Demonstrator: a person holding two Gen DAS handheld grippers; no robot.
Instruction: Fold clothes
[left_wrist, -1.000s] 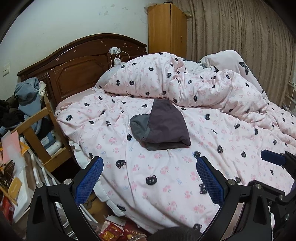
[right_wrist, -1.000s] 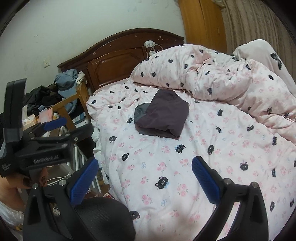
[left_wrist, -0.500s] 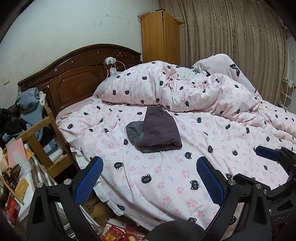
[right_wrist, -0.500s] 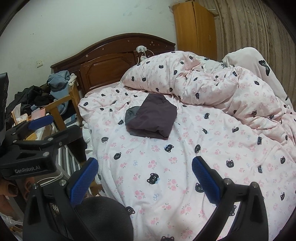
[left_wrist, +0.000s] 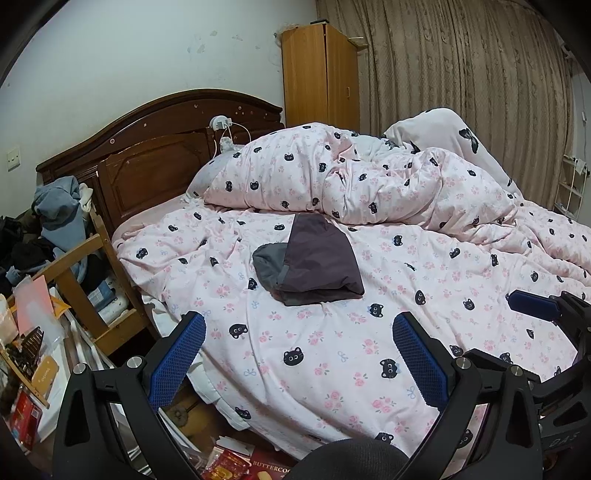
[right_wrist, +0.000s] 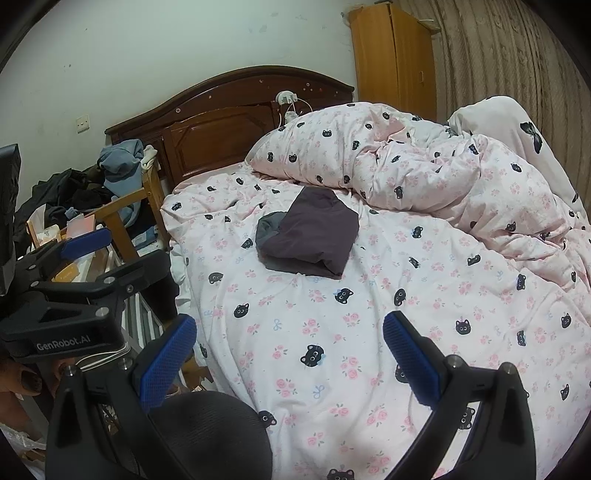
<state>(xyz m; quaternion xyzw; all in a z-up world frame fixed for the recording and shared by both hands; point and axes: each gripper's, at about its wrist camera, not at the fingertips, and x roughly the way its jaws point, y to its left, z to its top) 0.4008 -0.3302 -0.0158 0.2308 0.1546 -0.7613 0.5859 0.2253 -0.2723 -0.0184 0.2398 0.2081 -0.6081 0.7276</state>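
A folded dark purple garment with a grey part (left_wrist: 310, 258) (right_wrist: 308, 236) lies on the pink cat-print bed cover (left_wrist: 332, 350) (right_wrist: 332, 332), just in front of the bunched duvet. My left gripper (left_wrist: 297, 354) is open with nothing between its blue pads, held back from the bed's near edge and well short of the garment. My right gripper (right_wrist: 290, 354) is open too, empty, above the cover's near part. The left gripper's body (right_wrist: 74, 295) shows at the left of the right wrist view, with a hand under it.
A bunched cat-print duvet (left_wrist: 369, 184) fills the far side of the bed by the dark wooden headboard (left_wrist: 147, 158). A wooden chair piled with clothes (left_wrist: 66, 236) and floor clutter (left_wrist: 37, 369) crowd the left. A wooden cabinet (left_wrist: 319, 74) and curtain (left_wrist: 461, 74) stand behind.
Both grippers have pulled back and risen from the bed, so the folded garment looks smaller and farther. Both stay open and empty.
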